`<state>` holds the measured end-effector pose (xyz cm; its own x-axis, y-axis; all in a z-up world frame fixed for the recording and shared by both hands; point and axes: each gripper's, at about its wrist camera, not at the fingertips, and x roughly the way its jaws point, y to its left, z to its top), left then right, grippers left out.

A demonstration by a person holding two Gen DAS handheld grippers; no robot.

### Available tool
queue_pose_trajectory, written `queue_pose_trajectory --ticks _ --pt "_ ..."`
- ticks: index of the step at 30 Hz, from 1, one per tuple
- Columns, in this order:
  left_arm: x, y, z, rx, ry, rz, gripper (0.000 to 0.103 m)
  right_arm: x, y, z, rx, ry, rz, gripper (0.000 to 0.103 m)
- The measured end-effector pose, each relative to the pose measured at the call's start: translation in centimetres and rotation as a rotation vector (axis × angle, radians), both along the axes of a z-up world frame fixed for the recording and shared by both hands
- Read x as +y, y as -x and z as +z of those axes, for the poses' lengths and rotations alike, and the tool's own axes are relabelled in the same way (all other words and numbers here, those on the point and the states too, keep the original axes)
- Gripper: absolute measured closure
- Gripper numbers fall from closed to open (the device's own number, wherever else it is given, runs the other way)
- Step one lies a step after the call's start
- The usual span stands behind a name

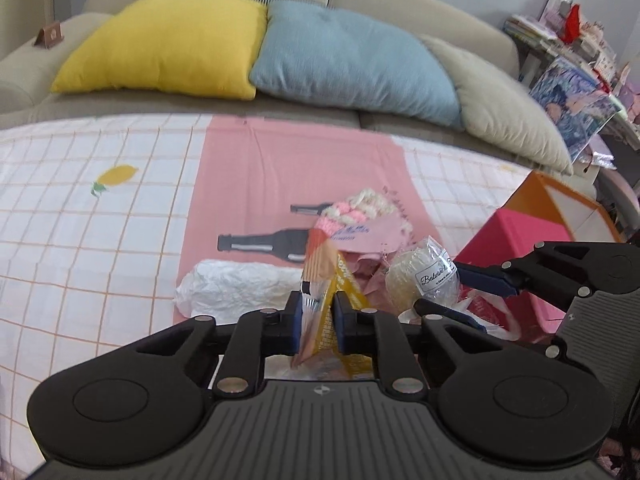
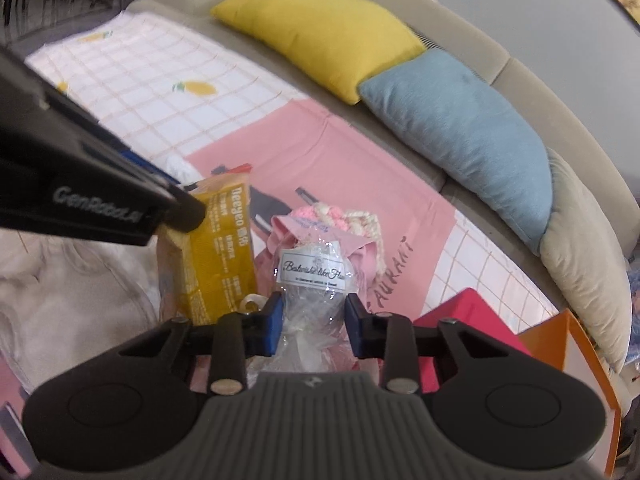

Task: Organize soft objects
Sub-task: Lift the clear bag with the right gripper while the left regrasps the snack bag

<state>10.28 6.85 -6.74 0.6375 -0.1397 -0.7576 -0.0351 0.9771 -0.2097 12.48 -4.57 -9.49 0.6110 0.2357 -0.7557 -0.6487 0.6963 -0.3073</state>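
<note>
My left gripper [image 1: 317,322] is shut on a yellow snack packet [image 1: 326,280], held above the pink cloth; the packet also shows in the right wrist view [image 2: 218,248]. My right gripper [image 2: 313,322] is open, its blue pads either side of a clear cellophane-wrapped cream bundle with a white label [image 2: 314,280]; the bundle also shows in the left wrist view [image 1: 424,276], with the right gripper [image 1: 468,300] around it. A pink and cream knitted bouquet [image 1: 360,212] lies behind. A white crumpled paper roll [image 1: 236,288] lies left of the packet.
Yellow [image 1: 168,40], blue [image 1: 352,60] and beige [image 1: 512,108] cushions lean on the sofa back. A pink box [image 1: 516,240] and an orange-and-white box [image 1: 560,208] stand at the right. A checked sheet [image 1: 88,220] covers the seat. Cluttered shelves [image 1: 580,40] stand far right.
</note>
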Motion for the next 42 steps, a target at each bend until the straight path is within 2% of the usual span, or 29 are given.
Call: queue_pose_trajectory --ticks 1,6,12,13,16,19,22,26,29,30,32,34,36,42 --pt "-0.1 0.4 0.5 -0.015 -0.006 -0.001 0.093 -0.3 0.3 0.5 -0.004 -0.015 -0.007 0.072" --pt "-0.5 2.0 3.0 -0.073 -0.030 -0.006 0.096 -2.1 1.8 3.4 -0.019 -0.104 -0.046 0.071" --pt "-1.3 3.5 6.2 -0.157 -0.027 -0.028 0.098 -4.1 3.7 6.3 -0.017 -0.200 -0.093 0.071" --pt "-1.4 3.8 6.8 -0.171 -0.023 -0.033 0.103 -4.5 4.1 6.7 -0.021 -0.209 -0.098 0.071" --pt "-1.9 4.7 8.9 -0.234 -0.010 -0.055 0.103 -5.8 5.2 7.9 -0.026 -0.246 -0.122 0.071" --pt "-3.2 5.1 10.5 -0.272 -0.057 -0.095 0.103 -7.5 5.8 8.9 -0.015 -0.283 -0.162 0.071" --pt "-4.3 4.9 10.6 -0.244 -0.095 -0.151 0.103 -8.9 6.3 9.2 -0.003 -0.295 -0.184 0.071" --pt "-5.7 5.2 8.3 -0.164 -0.164 -0.260 0.102 -10.6 6.9 8.2 0.072 -0.333 -0.221 0.071" --pt "-6.7 6.0 6.1 -0.097 -0.232 -0.339 0.091 -11.4 7.4 6.9 0.128 -0.356 -0.249 0.071" --pt "-7.0 6.1 5.2 -0.071 -0.246 -0.368 0.083 -11.4 7.7 6.5 0.143 -0.357 -0.254 0.071" --pt "-7.4 6.4 3.7 -0.032 -0.271 -0.407 0.067 -11.4 8.3 5.7 0.171 -0.359 -0.256 0.071" --pt "-7.7 6.3 2.0 -0.002 -0.298 -0.448 0.041 -11.2 8.6 4.9 0.203 -0.363 -0.250 0.071" --pt "-7.5 6.1 0.6 0.021 -0.315 -0.488 0.026 -11.1 8.5 3.8 0.249 -0.366 -0.267 0.071" --pt "-7.4 3.9 -2.8 0.090 -0.386 -0.600 0.022 -11.6 7.6 0.9 0.357 -0.351 -0.338 0.071"
